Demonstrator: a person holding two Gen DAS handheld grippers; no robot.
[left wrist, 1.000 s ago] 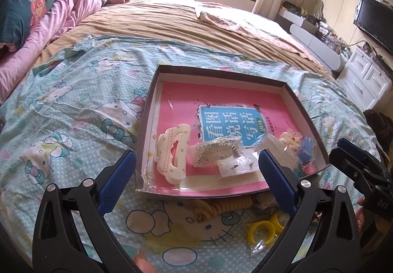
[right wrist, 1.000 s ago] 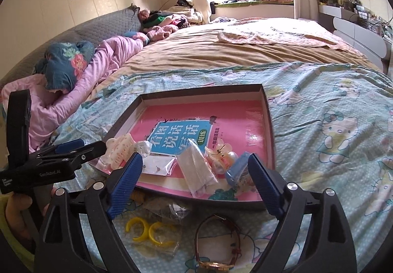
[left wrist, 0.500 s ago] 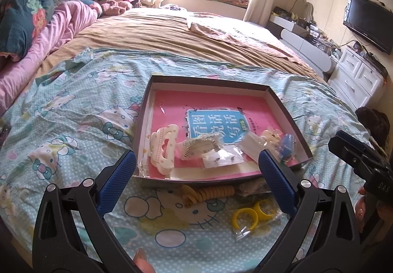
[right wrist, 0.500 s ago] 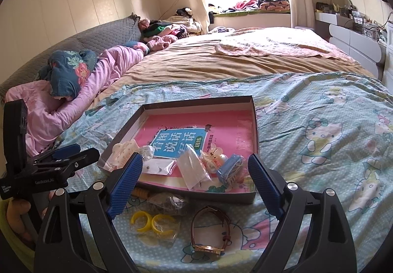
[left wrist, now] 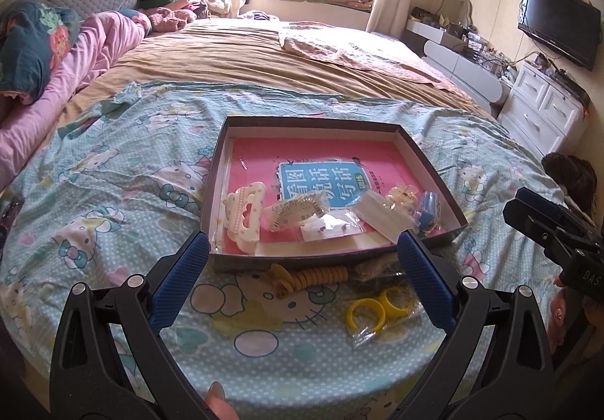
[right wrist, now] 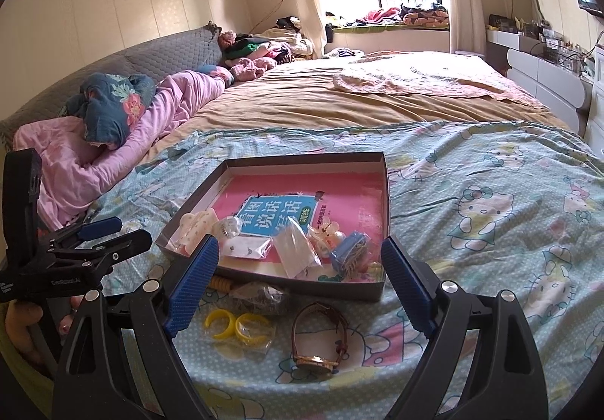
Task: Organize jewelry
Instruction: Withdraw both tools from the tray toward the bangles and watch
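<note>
A shallow dark box (left wrist: 313, 125) (right wrist: 385, 201) with a pink book inside lies on the bed. In it are a cream hair claw (left wrist: 245, 216), a pearl comb (left wrist: 298, 212), small bags and a blue clip (right wrist: 349, 254). On the sheet in front of the box lie a yellow coil hair tie (left wrist: 313, 274), bagged yellow rings (left wrist: 377, 310) (right wrist: 238, 323), a dark bagged item (right wrist: 260, 297) and a brown-strap watch (right wrist: 321, 338). My left gripper (left wrist: 302, 276) is open and empty, back from the box. My right gripper (right wrist: 298, 287) is open and empty above the watch.
The Hello Kitty sheet (left wrist: 113, 201) covers the near bed and drops off at the front edge. Pink bedding and a pillow (right wrist: 109, 110) lie at the left. White drawers (left wrist: 543, 114) and a TV (left wrist: 558, 23) stand at the right.
Both grippers have pulled back and risen from the box, so more of the bed and the loose items in front show. Both stay open and empty.
</note>
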